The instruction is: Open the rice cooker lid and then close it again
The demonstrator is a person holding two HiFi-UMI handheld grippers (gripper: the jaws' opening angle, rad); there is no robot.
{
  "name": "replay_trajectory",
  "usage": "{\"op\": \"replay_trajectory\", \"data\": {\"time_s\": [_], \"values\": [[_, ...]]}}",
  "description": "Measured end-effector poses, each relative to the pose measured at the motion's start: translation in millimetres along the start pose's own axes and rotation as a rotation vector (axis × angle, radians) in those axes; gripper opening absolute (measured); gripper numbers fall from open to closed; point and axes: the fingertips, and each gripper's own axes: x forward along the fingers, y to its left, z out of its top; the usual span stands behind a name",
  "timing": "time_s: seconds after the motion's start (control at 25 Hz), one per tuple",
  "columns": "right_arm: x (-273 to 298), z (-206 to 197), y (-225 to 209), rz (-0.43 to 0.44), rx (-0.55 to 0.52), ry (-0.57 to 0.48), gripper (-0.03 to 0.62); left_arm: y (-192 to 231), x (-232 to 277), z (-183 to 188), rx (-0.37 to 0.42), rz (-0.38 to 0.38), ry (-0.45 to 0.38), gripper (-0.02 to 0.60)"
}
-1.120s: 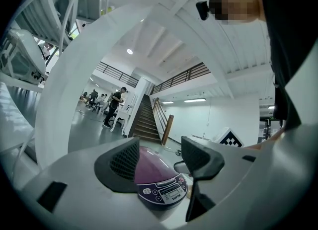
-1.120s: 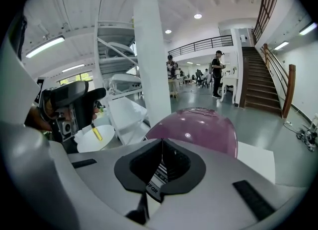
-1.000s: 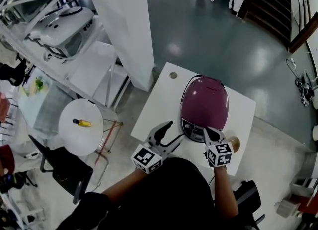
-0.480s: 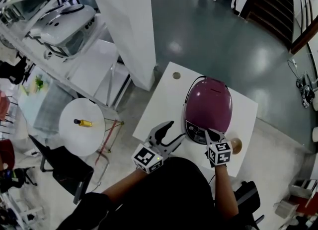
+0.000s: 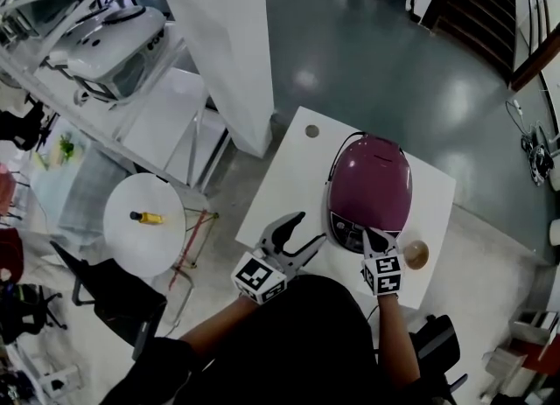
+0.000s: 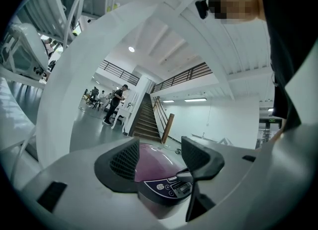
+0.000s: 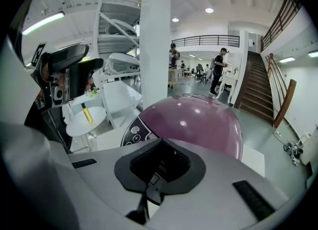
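The purple rice cooker [image 5: 372, 186] stands on the white table [image 5: 278, 186] with its lid down. Its dark control panel [image 5: 344, 230] faces me. My right gripper [image 5: 374, 238] is shut, and its tips rest at the cooker's front edge just right of the panel. In the right gripper view the closed jaws [image 7: 160, 167] sit low before the lid [image 7: 196, 122]. My left gripper [image 5: 307, 228] is open and holds nothing, left of the cooker's front. In the left gripper view [image 6: 159, 160] the cooker [image 6: 151, 158] shows between the spread jaws.
A small round brown thing [image 5: 415, 254] lies on the table right of my right gripper. The table has a cable hole [image 5: 312, 131] at its far left. A white pillar [image 5: 219, 45] rises behind it. Left of it, a round side table [image 5: 131, 241] carries a yellow bottle [image 5: 145, 216].
My right gripper has sunk a little at the cooker's front edge. The left gripper has hardly shifted, and the lid stays down.
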Motion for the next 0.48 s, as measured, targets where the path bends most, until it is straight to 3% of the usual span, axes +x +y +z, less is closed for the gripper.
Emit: {"op": "replay_trajectory", "data": {"time_s": [0.48], "values": [[2,-2,-3,-0.039,0.017,-0.002,0.000,2,0,-11,-0.038,-0.046,0.012,0.241]]}}
